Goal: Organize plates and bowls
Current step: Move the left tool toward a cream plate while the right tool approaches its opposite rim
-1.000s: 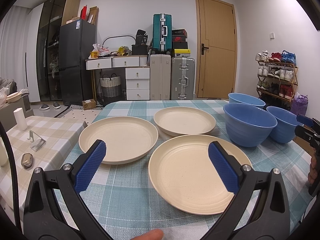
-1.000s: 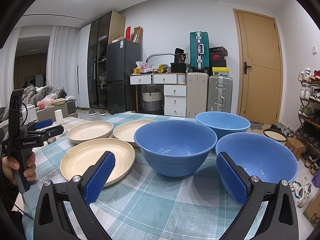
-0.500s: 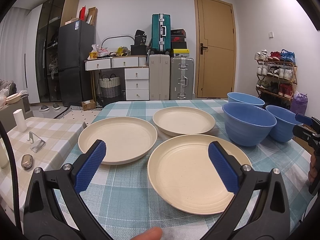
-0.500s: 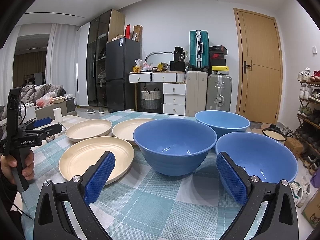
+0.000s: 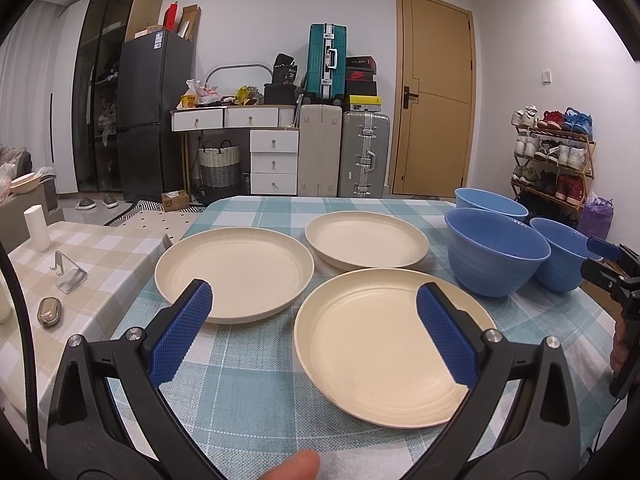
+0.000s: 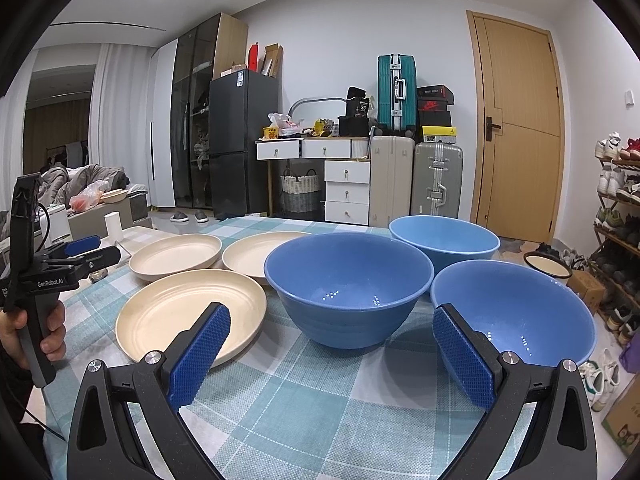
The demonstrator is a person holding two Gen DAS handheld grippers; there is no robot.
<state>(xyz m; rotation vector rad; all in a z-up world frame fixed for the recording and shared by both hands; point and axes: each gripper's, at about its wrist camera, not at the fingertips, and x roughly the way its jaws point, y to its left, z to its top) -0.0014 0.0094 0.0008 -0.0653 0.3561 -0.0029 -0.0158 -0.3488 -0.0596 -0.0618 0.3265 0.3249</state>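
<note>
Three cream plates (image 5: 390,344) laid singly on desk (image 5: 256,392), three blue bowls (image 6: 348,284) grouped rightward: unstacked, ready for nesting. Left gripper (image 5: 314,332), right gripper (image 6: 330,354): jaws released, empty, hovering short of dishes.

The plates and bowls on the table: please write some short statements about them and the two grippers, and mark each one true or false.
1. Three cream plates lie on the checked tablecloth. True.
2. The plates are stacked in one pile. False: each lies apart, flat on the cloth.
3. There are three blue bowls. True.
4. The left gripper holds a plate. False: it is open and holds nothing.
5. The right gripper is open. True.
6. One bowl stands on a plate. False: all bowls stand on the cloth.
</note>
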